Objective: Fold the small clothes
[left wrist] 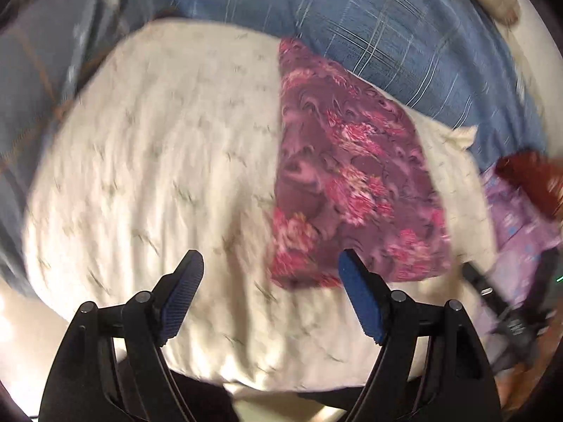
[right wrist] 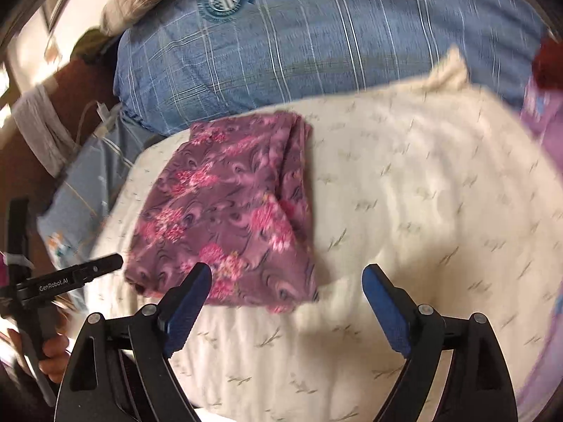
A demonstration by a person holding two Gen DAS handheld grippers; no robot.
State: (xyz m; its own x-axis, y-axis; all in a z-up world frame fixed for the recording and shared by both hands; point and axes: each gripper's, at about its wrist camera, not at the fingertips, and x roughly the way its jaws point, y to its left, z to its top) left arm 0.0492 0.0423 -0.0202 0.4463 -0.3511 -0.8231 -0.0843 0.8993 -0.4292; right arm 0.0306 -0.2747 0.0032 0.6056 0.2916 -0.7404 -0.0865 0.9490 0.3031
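A folded purple cloth with pink flowers [left wrist: 345,176] lies on a cream quilted pad [left wrist: 158,176]. In the right wrist view the cloth [right wrist: 232,211] sits left of centre on the pad [right wrist: 422,193]. My left gripper [left wrist: 271,267] is open and empty, just short of the cloth's near edge. My right gripper [right wrist: 286,277] is open and empty, its left fingertip over the cloth's near edge. The left gripper also shows in the right wrist view [right wrist: 105,263] at the far left, held by a hand.
A blue plaid pillow [right wrist: 316,35] lies behind the pad. A lilac cloth [left wrist: 517,218] and a red item [left wrist: 527,176] lie at the right. A blue sheet [left wrist: 42,88] lies at the left. White cables [right wrist: 102,116] hang beside the pillow.
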